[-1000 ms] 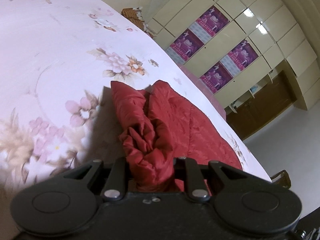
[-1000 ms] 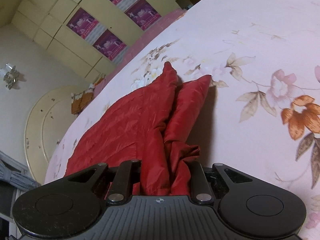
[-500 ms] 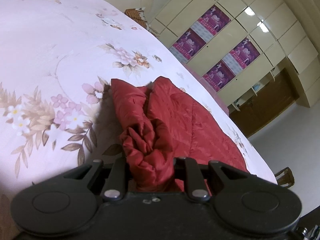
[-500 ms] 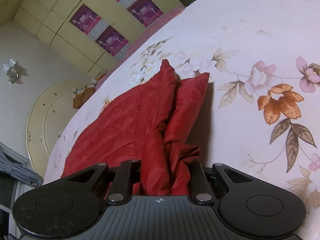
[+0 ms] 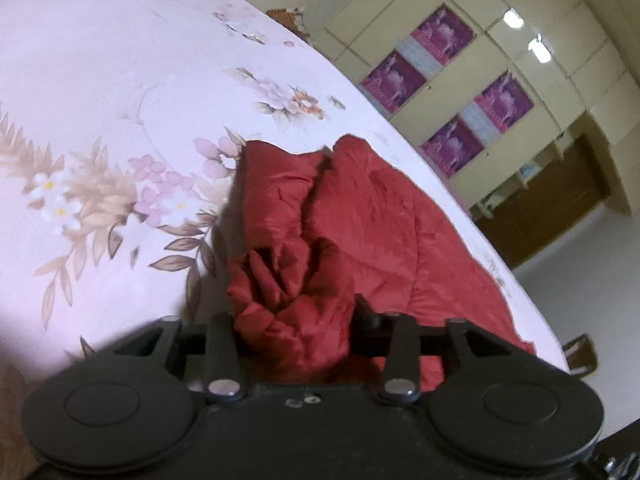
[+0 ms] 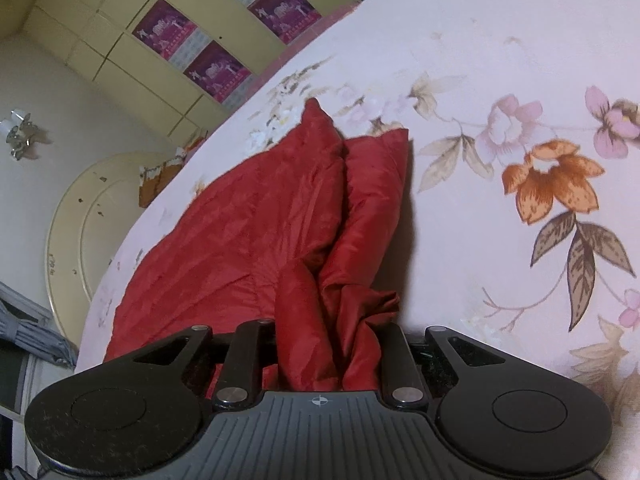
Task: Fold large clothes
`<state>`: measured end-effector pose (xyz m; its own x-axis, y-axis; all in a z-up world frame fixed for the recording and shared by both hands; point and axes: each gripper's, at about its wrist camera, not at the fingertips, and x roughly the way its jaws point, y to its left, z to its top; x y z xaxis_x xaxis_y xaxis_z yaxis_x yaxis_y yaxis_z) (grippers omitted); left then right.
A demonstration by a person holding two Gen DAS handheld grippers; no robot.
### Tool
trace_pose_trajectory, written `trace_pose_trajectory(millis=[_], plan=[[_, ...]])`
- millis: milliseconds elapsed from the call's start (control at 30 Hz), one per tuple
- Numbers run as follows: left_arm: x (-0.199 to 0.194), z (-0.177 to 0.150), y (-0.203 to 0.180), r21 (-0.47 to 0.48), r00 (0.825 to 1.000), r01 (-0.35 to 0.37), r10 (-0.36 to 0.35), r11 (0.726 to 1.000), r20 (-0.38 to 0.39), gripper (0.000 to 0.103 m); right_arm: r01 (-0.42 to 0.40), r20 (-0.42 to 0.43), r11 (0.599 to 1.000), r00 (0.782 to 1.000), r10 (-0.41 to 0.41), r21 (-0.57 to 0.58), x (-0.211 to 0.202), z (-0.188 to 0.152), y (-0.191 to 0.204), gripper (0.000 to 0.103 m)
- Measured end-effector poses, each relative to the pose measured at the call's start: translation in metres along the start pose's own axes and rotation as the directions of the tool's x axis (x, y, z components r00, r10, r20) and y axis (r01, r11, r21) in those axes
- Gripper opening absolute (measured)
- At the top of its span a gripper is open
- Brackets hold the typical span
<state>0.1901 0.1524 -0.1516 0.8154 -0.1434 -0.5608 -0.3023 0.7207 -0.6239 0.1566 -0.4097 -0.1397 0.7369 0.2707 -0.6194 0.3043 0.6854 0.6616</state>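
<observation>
A large red quilted garment (image 5: 360, 220) lies partly lifted over the floral bedsheet (image 5: 100, 100). My left gripper (image 5: 296, 328) is shut on a bunched fold of the red garment close to the camera. In the right wrist view my right gripper (image 6: 328, 336) is shut on another bunched edge of the same red garment (image 6: 248, 232), which hangs away toward the bed (image 6: 500, 60). The fingertips of both grippers are hidden in the fabric.
The bed's edge runs near yellow wardrobe doors with purple posters (image 5: 448, 80) (image 6: 224, 36). A round cream headboard (image 6: 76, 216) and a wall lamp (image 6: 22, 136) are at the left of the right wrist view. Floor shows at the far right (image 5: 592, 264).
Both grippers have travelled across the bed with the red garment in them; the floral print has slid past in both views. The grips look unchanged.
</observation>
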Motion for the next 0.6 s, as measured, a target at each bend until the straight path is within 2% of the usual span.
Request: trace_pose_trajectory(millis=[133,200,233,300,367,433,467,533,567,600], plan=[[-0.014,-0.002,0.009,-0.026,0.999,-0.009,0.01,1.0,0.032,0.055,-0.031,0.017,0.999,0.999,0.031,0.04,-0.002,0.003,-0.01,0.029],[-0.023,-0.001,0.014,-0.028,0.998,-0.041,0.042,0.999,0.043,0.058,-0.018,0.054,0.999,0.998,0.015,0.048,-0.013,0.005,-0.017,0.039],[-0.028,0.001,0.016,-0.03,0.997,-0.058,0.06,0.998,0.048,0.058,-0.004,0.074,0.998,0.997,0.0,0.056,-0.02,0.006,-0.02,0.041],[-0.037,0.004,0.021,-0.03,0.992,-0.105,0.107,0.994,0.067,0.058,0.054,0.115,0.997,0.992,-0.06,0.056,-0.034,0.008,-0.024,0.057],[-0.048,0.006,0.026,-0.044,0.984,-0.156,0.159,0.987,0.078,0.059,0.13,0.159,0.99,0.978,-0.137,0.051,-0.051,0.012,-0.027,0.067],[-0.062,0.008,0.03,-0.077,0.984,-0.146,0.153,0.986,0.087,0.064,0.187,0.2,0.981,0.96,-0.195,0.059,-0.068,0.014,-0.03,0.067],[-0.069,0.007,0.031,-0.087,0.985,-0.14,0.148,0.986,0.092,0.069,0.189,0.223,0.98,0.955,-0.197,0.057,-0.077,0.015,-0.03,0.067],[-0.08,0.001,0.032,-0.098,0.991,-0.099,0.107,0.99,0.085,0.072,0.19,0.264,0.981,0.945,-0.193,0.037,-0.093,0.014,-0.023,0.067],[-0.083,-0.004,0.032,-0.103,0.995,-0.072,0.078,0.992,0.058,0.071,0.191,0.288,0.982,0.94,-0.186,0.012,-0.099,0.011,-0.016,0.06],[-0.086,-0.01,0.032,-0.113,0.998,-0.047,0.051,0.992,0.032,0.07,0.188,0.295,0.982,0.939,-0.175,-0.015,-0.103,0.009,-0.008,0.037]])
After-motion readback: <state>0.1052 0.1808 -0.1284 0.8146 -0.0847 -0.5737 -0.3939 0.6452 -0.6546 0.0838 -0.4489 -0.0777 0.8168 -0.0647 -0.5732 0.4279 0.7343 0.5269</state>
